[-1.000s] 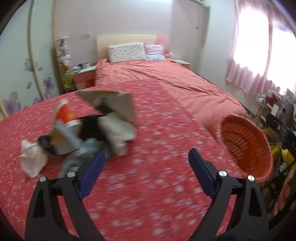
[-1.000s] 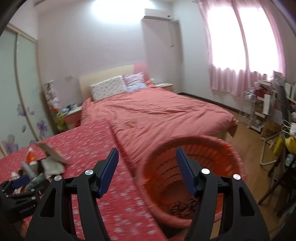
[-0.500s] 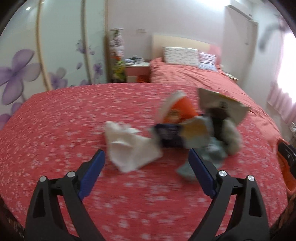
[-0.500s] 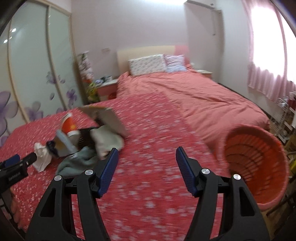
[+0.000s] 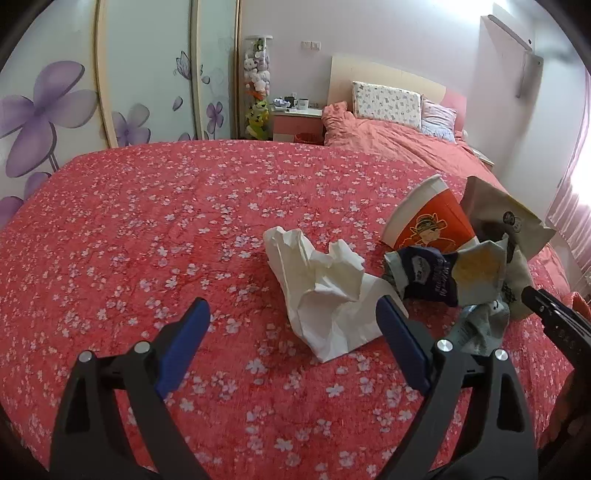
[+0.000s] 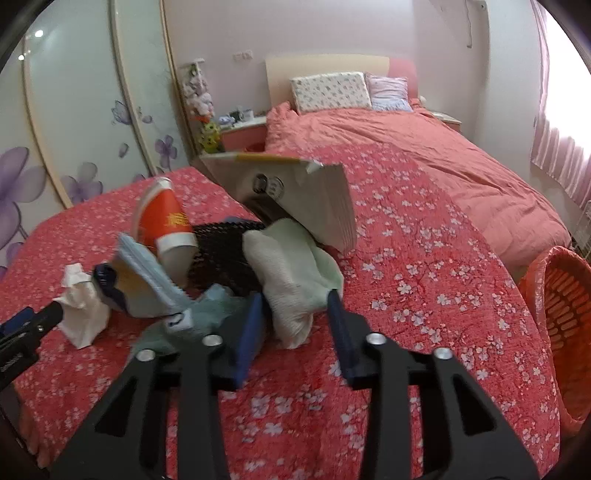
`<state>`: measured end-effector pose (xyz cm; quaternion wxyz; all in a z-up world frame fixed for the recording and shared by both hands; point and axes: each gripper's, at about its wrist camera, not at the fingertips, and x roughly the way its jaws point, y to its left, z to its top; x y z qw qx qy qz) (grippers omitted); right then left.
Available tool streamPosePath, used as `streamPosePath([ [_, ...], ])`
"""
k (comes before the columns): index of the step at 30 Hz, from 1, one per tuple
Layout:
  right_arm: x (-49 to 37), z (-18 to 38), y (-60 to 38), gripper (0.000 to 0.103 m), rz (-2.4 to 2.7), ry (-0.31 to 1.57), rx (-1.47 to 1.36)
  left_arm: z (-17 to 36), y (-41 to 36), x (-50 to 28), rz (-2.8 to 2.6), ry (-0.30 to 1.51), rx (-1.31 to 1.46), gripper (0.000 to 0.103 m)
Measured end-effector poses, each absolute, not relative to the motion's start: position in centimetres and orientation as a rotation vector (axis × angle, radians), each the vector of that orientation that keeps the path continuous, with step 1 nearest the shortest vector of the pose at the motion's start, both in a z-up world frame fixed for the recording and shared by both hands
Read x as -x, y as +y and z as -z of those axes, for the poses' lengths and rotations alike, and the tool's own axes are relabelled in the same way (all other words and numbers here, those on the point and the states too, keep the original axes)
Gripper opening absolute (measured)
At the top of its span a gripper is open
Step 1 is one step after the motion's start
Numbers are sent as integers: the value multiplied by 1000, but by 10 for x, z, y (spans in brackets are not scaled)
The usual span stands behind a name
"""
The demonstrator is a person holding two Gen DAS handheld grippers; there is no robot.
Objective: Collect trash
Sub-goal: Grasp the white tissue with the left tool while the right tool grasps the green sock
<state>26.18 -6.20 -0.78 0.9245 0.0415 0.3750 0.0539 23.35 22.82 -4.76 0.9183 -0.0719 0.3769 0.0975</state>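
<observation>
- Left gripper [image 5: 291, 332]: jaws wide, nothing gripped, crumpled white tissue [image 5: 325, 291] just ahead.
- Right gripper [image 6: 295, 317]: jaws closing around pale green cloth [image 6: 291, 273], right of the tissue.
- Orange basket [image 6: 554, 332]: well right of the tissue.

A bedroom with pale pink walls [image 6: 221, 33]. Along the left side runs a wardrobe [image 5: 147, 74] with frosted sliding doors printed with purple flowers. Against the far wall stands a bed [image 6: 424, 147] under a salmon quilt, with a cream headboard [image 6: 325, 66] and two patterned pillows [image 6: 330, 90]. Beside the bed's left edge sits a pink nightstand [image 5: 297, 120] carrying mugs, and next to it a tall clear tube of plush toys [image 5: 257, 85]. In front lies a surface covered by a red cloth with white blossoms [image 5: 147, 221]. Bright daylight comes through pink curtains [image 6: 557, 129] on the right. An air conditioner [image 5: 511, 31] hangs high up.
</observation>
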Motion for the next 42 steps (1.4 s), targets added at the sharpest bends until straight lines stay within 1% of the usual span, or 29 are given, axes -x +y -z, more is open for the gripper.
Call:
streamPosePath([
  [1,-263,10,-63,18,-109,781,-89,49,229,-236,-198,780,152,89],
  [4,-258,11,-65,9,-109,779,-95,54,230,-242,-187,792,166,89],
  [17,-225,-9,-89,8,-80,707,-97,69,225,-270,-157,835,182,89],
  [19,-223,-11,-93,8,-88,701,-114,72,226,-275,-156,845,193,88],
  [22,-220,-15,-94,8,-83,683,-116,78,226,-281,-146,863,217,81],
  [24,-220,-16,-97,8,-80,677,-116,81,227,-285,-141,870,220,74],
  [28,-219,-13,-104,8,-69,677,-122,83,226,-290,-127,870,228,72],
  [29,-219,-12,-106,8,-67,679,-125,83,227,-290,-124,869,229,67],
  [30,-219,-10,-107,8,-63,683,-128,83,227,-290,-127,868,224,60],
  [32,-218,-9,-111,8,-59,686,-132,83,225,-291,-123,870,210,50],
  [34,-217,-9,-113,8,-56,686,-133,82,225,-290,-119,870,210,47],
  [36,-215,-10,-115,8,-53,682,-136,80,225,-288,-120,865,203,41],
  [40,-208,-16,-121,8,-48,661,-141,70,224,-277,-129,847,195,39],
  [42,-205,-20,-123,8,-45,648,-141,60,222,-270,-137,825,180,36],
])
